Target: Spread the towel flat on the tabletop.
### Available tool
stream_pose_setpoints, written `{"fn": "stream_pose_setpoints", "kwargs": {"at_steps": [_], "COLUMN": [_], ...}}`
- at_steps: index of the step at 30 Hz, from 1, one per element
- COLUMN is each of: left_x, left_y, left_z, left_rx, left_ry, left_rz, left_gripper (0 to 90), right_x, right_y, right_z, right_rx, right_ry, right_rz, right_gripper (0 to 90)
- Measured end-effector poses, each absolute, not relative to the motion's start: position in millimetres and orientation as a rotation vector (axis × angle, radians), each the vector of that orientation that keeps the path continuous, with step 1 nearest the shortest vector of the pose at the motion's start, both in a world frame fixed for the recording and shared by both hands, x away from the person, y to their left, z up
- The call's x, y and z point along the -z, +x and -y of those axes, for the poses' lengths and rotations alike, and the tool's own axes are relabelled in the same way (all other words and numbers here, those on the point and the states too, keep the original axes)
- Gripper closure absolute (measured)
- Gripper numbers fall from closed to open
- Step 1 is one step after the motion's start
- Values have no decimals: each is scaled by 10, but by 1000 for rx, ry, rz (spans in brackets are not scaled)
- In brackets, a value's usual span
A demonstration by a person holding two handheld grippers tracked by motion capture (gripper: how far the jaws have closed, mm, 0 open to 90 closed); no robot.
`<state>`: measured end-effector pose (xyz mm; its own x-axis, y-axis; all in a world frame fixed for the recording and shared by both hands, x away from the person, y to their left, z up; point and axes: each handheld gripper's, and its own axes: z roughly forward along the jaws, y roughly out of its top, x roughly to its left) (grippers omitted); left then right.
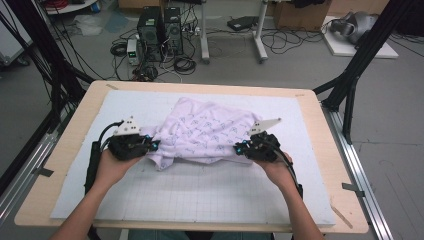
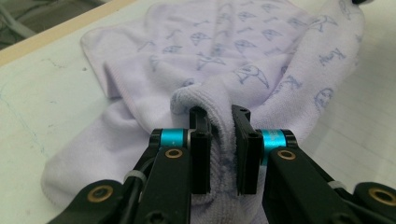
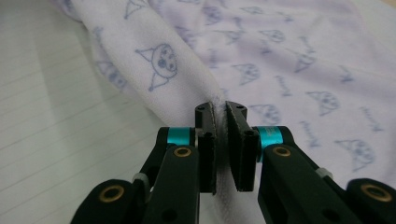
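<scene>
A: Pale lilac terry towel printed with small blue cat faces (image 1: 205, 132), rumpled at the centre of the frame, lying on the white gridded foam mat (image 1: 200, 192). Pinched at both near corners: left hand-held gripper (image 1: 150, 145) clamped on a thick fold at the towel's left edge, right hand-held gripper (image 1: 241, 148) clamped on a thinner edge at its right.

B: Seen close up in the left gripper view: towel (image 2: 224, 60) bunched between the black pads (image 2: 201, 154). In the right gripper view, cloth (image 3: 261, 56) squeezed to a thin seam between the fingertips (image 3: 208, 154).

A: Best handled by lifting both sides evenly and drawing them apart, enough to pull out the wrinkles without dragging the far edge off the mat. Worth watching the right grip: little cloth in it, likely to slip under a sharp tug.

B: Below the mat, light wooden bench (image 1: 75, 145), bare along its borders. Beyond it, grey floor at the top of the frame, with black computer towers (image 1: 159, 30) and tangled cables at upper left, white table legs (image 1: 259, 35) at upper centre, black frame struts (image 1: 360, 60) at the right.
</scene>
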<state>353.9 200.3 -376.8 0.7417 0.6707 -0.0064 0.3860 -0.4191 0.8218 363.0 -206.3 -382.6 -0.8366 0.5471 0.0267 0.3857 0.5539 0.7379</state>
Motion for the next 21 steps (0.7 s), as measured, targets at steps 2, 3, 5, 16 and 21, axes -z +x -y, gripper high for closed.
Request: {"fn": "stream_pose_setpoints", "kwargs": {"at_steps": [2,3,5,16,21], "left_x": [3848,3900,4008,3888,3623], "left_y": [3700,3774,3891,3874,3676], "left_z": [-1994,-1994,-1992,-2176,-2285], "left_rx": [-398,-391,-366,-391,-414], "left_ry": [2056,2065,2073,1973,1930], "left_rz": [-843,-864,-905,-948,-897], "left_gripper": [790,789,787,586,503], "right_x": [3881,3920,4013,4100,3870], "right_y": [3791,3866,3991,4097,3883], "right_z": [2067,2068,2060,1972,1962], "right_rx": [-1150,-1134,-1105,-1089,-1162], "right_ry": [848,869,926,947,852], "right_rz": [-2584,-2588,-2607,-2597,-2549], "right_gripper": [833,833,832,655,629]}}
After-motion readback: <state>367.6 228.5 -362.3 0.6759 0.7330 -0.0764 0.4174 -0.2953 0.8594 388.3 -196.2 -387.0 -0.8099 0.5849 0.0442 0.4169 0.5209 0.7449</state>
